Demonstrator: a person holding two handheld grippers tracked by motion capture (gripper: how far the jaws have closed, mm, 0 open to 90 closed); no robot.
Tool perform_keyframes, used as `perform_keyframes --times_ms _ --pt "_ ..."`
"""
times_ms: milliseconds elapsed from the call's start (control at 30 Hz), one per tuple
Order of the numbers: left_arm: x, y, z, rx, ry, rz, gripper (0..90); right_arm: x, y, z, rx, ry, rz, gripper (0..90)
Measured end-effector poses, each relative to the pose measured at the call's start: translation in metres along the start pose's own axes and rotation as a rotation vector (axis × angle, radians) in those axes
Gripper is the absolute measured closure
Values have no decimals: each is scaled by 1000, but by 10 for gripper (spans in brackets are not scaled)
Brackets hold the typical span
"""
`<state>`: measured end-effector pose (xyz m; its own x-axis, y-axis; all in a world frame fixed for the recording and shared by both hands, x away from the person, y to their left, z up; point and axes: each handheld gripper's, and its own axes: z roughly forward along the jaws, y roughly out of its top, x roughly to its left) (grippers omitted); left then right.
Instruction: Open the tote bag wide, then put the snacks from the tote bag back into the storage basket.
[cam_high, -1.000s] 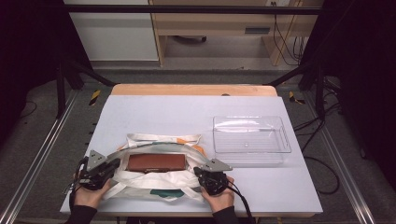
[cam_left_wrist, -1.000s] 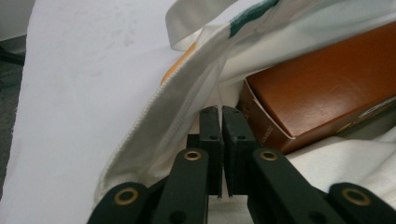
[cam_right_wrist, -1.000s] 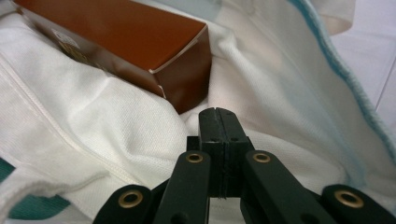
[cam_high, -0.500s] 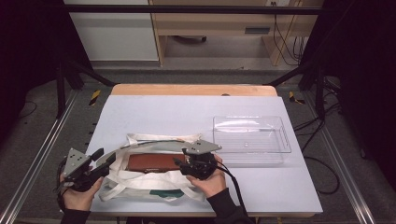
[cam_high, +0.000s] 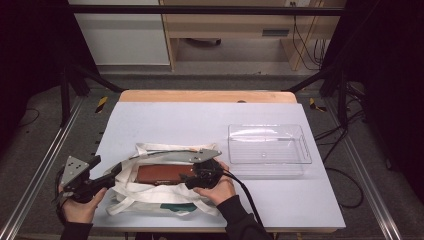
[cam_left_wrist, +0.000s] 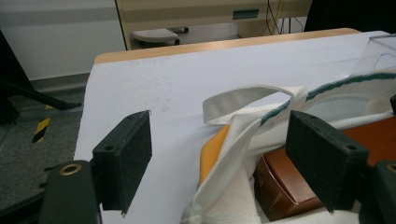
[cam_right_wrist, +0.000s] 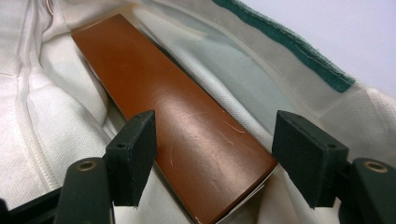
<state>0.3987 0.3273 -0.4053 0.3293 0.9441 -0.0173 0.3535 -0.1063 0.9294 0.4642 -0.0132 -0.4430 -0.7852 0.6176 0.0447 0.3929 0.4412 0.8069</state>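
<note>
The brown box (cam_high: 162, 173) is lying flat inside the open mouth of the white tote bag (cam_high: 150, 192), at the near-left part of the table (cam_high: 200, 120), with the clear plastic tray (cam_high: 267, 147) sitting apart to the right. The right gripper (cam_high: 194, 178) is hovering over the box's right end; its jaws have just been opening and are standing apart, one on each side of the box's long edges in the right gripper view (cam_right_wrist: 187, 140), pads not pressing on it. The left gripper (cam_high: 112, 175) is hanging at the bag's left edge; its jaws have just been opening too and are standing wide, with the bag's cloth and handle loop (cam_left_wrist: 252, 95) lying between and beyond them, nothing pinched. Judging by its look, the box is a stiff cardboard carton with a glossy, smooth top, so it is likely slipping under a light pinch; the long narrow sides are offering the best purchase, squeezed across the width near one end, firmly but without crushing the card. Weight is looking modest, though contents are hidden. The bag is soft, limp canvas, folding and sagging, with a green-trimmed rim (cam_right_wrist: 285, 44); it is probably dragging along with the box unless the left gripper is pinning the rim or a handle.
</note>
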Motion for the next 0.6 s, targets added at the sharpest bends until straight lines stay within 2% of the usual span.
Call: perform_keyframes --times_ms 100,200,467,600 --pt "4 1 0 6 2 -22 222 -2 0 0 4 16 2 311" --pt "7 1 0 11 8 -30 224 0 0 -1 10 20 -24 285" --pt "5 0 1 14 -6 -29 229 0 -1 4 37 16 -47 236" --pt "5 -1 2 18 -5 -29 235 -3 -2 8 64 45 -41 225"
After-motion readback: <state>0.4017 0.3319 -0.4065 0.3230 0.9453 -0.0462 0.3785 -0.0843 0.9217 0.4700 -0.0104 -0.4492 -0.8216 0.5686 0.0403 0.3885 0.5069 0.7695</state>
